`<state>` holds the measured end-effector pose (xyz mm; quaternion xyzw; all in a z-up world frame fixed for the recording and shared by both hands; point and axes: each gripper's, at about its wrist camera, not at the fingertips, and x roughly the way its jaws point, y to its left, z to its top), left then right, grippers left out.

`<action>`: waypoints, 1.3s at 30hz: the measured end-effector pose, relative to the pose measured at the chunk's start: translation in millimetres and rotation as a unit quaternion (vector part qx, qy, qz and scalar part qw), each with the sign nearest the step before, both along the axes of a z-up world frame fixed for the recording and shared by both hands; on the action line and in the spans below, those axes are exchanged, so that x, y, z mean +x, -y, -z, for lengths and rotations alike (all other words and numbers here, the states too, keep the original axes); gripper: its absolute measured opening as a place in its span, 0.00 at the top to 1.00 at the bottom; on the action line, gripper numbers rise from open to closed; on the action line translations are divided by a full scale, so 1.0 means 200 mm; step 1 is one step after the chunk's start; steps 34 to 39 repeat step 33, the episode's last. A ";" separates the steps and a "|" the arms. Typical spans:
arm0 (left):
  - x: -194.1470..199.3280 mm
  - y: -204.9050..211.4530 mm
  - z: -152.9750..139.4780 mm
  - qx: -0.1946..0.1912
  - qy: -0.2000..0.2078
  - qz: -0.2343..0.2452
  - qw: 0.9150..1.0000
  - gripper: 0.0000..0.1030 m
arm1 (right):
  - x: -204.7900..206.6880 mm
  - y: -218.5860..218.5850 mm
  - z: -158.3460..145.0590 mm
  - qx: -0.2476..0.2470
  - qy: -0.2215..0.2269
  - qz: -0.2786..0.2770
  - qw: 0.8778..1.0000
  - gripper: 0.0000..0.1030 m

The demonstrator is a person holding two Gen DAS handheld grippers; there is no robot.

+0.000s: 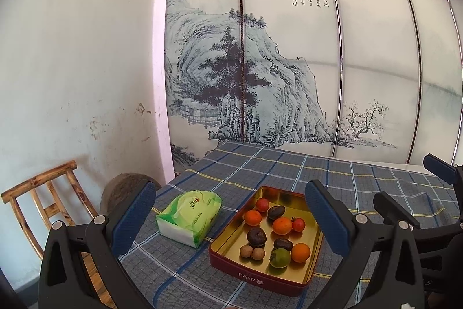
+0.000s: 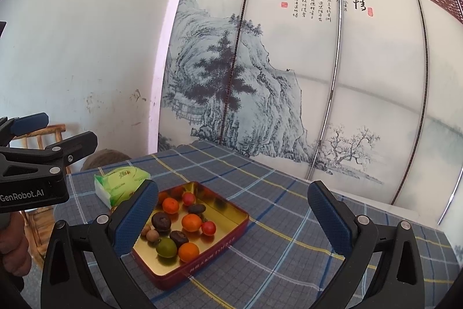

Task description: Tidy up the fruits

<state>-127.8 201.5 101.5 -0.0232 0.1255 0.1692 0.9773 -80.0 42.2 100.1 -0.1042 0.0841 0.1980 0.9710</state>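
You hold both tools above the near edge of the table [image 1: 289,164], neither touching anything; the left gripper [image 1: 231,219] is spread wide with nothing between its pads, and the right gripper [image 2: 233,217] is likewise released and bare; so I judge you are at an approach or survey step, with no fruit picked at this moment. The fruits sit loose in the red tin [image 1: 254,275] with its gold interior, near the middle of the table toward the left edge; I count about 11: 3 oranges [image 1: 300,252], 2 small red fruits [image 1: 298,224], 3 dark wrinkled ones [image 1: 256,236], 2 tan longan-like balls [image 1: 258,253] touching each other, and 1 green fruit [image 1: 280,257]. The green fruit touches an orange at the near end, so the next move likely calls for a narrow, steep descent on 1 piece without nudging its neighbour; the round fruits may roll on the slick metal. The tin's near wall reads "BAMI"; the left tool's body, seen from the right wrist, reads "GenRobot.AI"; the green tissue pack [image 1: 189,217] beside the tin carries print too small to read; the screen [image 1: 289,62] behind bears Chinese calligraphy and red seals.
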 end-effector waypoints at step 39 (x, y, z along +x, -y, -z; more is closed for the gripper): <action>0.16 0.01 0.07 0.017 -0.060 -0.009 0.998 0.01 | 0.66 0.82 0.57 -0.147 -0.198 0.153 0.957 0.01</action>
